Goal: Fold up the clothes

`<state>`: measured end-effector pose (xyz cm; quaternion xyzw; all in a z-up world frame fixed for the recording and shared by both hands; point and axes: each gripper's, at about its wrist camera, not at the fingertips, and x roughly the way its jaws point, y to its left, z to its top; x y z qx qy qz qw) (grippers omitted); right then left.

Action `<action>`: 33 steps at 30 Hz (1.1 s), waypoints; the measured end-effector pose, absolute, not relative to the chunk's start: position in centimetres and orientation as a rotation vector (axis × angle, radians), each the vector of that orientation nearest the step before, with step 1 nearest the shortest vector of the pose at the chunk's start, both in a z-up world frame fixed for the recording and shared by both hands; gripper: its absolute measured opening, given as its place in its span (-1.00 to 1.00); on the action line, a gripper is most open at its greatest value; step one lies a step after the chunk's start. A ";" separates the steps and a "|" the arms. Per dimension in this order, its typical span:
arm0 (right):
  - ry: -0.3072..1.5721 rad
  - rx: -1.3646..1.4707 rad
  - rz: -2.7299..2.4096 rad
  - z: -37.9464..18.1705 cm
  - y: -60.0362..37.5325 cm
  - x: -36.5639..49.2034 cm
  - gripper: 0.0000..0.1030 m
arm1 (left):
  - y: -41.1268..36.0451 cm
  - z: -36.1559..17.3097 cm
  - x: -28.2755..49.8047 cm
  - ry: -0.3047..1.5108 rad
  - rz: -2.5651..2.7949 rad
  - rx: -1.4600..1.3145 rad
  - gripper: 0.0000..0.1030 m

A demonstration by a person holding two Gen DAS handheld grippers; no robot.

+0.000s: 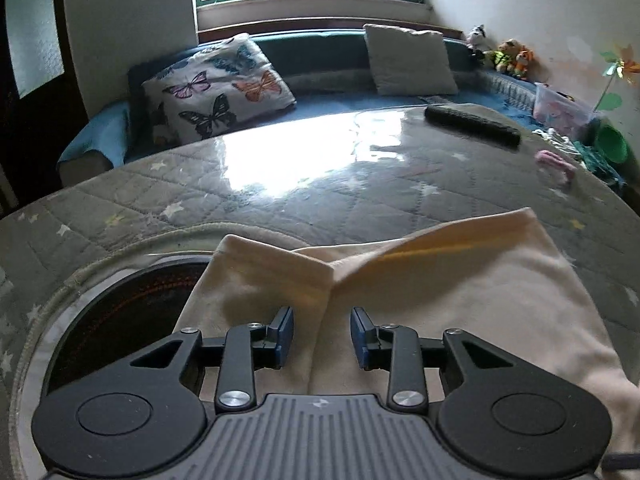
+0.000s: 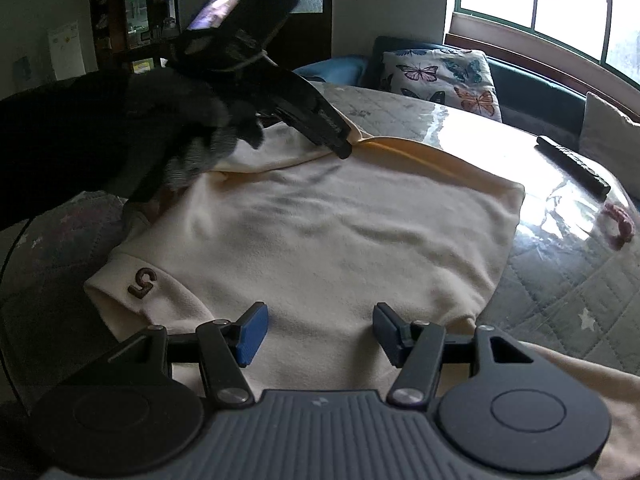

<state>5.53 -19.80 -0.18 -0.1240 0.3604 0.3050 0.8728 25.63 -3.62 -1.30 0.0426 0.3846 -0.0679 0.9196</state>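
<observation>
Cream garment (image 2: 320,220), both claws spread

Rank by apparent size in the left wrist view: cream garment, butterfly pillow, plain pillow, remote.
1. cream garment, though nearness to the camera inflates it
2. butterfly pillow
3. plain pillow
4. remote

The pillows sit farther back, so true sizes are unsure.

Cream sweatshirt (image 2: 320,216) lies spread on a quilted grey star-print table cover (image 2: 568,280) under a clear glossy sheet. Brown "5" patch (image 2: 142,280) on the near-left cuff. Right gripper (image 2: 316,334) low over the near edge of the garment, blue pads apart, nothing between them. Left gripper (image 2: 340,148), held in a dark-gloved hand (image 2: 192,128), tips at the far fold; gap not readable. Black remote (image 2: 572,164) and pink item (image 2: 620,224) far right. Butterfly pillow (image 2: 444,76) behind.
</observation>
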 end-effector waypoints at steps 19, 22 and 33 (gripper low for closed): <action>0.705 -0.313 0.677 1.5 -18.1 4.9 0.19 | 8.3 4.4 19.7 0.622 0.073 -0.091 -0.94; 0.674 -0.344 0.746 2.3 -16.1 4.0 0.19 | 11.4 5.2 17.3 0.601 0.139 -0.121 -0.94; 0.623 -0.460 0.925 2.1 -8.8 2.0 0.10 | 11.9 3.2 16.2 0.690 0.045 -0.206 -0.89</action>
